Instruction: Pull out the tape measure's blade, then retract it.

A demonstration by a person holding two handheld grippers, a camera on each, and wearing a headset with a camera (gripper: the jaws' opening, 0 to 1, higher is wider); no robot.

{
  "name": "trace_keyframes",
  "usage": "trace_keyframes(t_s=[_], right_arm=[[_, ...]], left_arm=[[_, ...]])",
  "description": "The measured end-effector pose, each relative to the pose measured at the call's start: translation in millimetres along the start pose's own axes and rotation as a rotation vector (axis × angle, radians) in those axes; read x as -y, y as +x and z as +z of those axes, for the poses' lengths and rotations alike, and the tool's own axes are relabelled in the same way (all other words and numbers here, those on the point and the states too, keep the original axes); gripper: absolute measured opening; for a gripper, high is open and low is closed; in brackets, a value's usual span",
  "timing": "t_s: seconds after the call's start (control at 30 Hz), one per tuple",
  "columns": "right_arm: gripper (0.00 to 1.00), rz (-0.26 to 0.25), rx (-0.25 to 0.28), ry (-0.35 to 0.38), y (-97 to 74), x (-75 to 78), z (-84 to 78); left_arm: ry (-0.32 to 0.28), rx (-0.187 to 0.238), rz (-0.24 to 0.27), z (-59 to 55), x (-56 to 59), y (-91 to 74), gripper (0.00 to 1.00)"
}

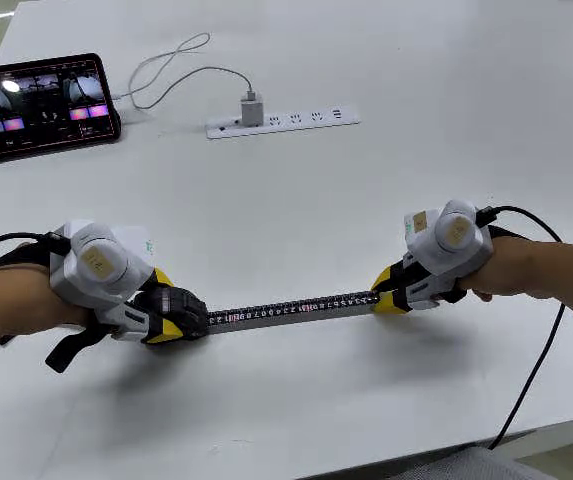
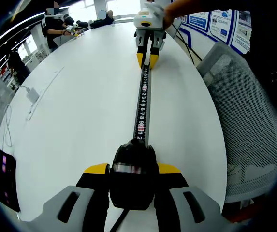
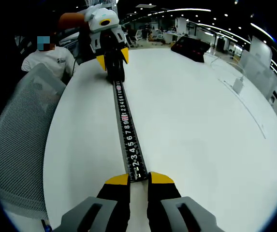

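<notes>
White table (image 1: 366, 190) under both grippers. The left gripper (image 1: 171, 318) has its jaws clamped on the black tape case (image 2: 133, 176). The right gripper (image 1: 388, 293) has its jaws pinched shut on the tip of the blade (image 1: 291, 310), which runs straight between them, low over the table. Farther back lie a power strip (image 1: 286, 120) and a tablet (image 1: 44, 105).

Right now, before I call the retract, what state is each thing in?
tape measure case: clamped between jaws.
left gripper: jaws shut on the tape measure case.
blade: pulled out, stretched straight between the two grippers.
right gripper: jaws shut on the blade's tip.
tablet: screen lit.
charger: plugged into the power strip.
</notes>
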State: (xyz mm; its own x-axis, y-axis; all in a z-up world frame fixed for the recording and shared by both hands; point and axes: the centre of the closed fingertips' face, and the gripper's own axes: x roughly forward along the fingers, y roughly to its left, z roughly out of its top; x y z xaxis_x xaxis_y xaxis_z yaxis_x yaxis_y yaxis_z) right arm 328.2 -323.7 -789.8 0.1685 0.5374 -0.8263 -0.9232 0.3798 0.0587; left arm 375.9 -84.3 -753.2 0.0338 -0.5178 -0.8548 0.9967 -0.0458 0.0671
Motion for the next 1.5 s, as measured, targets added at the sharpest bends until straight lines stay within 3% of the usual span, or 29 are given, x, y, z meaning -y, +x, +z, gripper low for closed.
trace_keyframes(t_s=[0.2,0.43,0.67,0.93,1.13,1.23,1.33,1.5], right_arm=[[0.1,0.006,-0.027,-0.013,0.9,-0.2,0.8],[0.11,0.012,-0.086,-0.082,1.5,-1.7,0.8],[0.11,-0.006,-0.093,-0.097,0.7,0.2,-0.7],[0.12,-0.019,-0.103,-0.095,1.0,0.1,-0.6],[0.12,-0.024,-0.123,-0.119,1.5,0.6,-1.1],[0.18,-0.009,-0.127,-0.112,2.4,-3.3,-0.3],[0.21,-0.015,-0.122,-0.133,0.9,-4.8,1.8],[0.29,-0.036,-0.106,-0.114,-5.3,-4.4,4.8]], left_arm=[[-0.001,0.006,0.002,0.9,0.5,0.1,0.31],[0.006,0.005,-0.004,2.0,0.6,1.2,0.31],[0.004,0.017,-0.007,2.5,-0.3,1.0,0.31],[0.044,0.021,-0.016,3.0,-0.5,-1.6,0.32],[0.05,0.009,-0.026,3.9,-0.4,-6.9,0.33],[0.033,0.001,-0.03,3.3,-0.4,-11.5,0.34],[0.012,-0.019,-0.043,-1.2,1.9,-13.5,0.42],[-0.017,-0.001,-0.043,0.9,3.4,-18.4,0.52]])
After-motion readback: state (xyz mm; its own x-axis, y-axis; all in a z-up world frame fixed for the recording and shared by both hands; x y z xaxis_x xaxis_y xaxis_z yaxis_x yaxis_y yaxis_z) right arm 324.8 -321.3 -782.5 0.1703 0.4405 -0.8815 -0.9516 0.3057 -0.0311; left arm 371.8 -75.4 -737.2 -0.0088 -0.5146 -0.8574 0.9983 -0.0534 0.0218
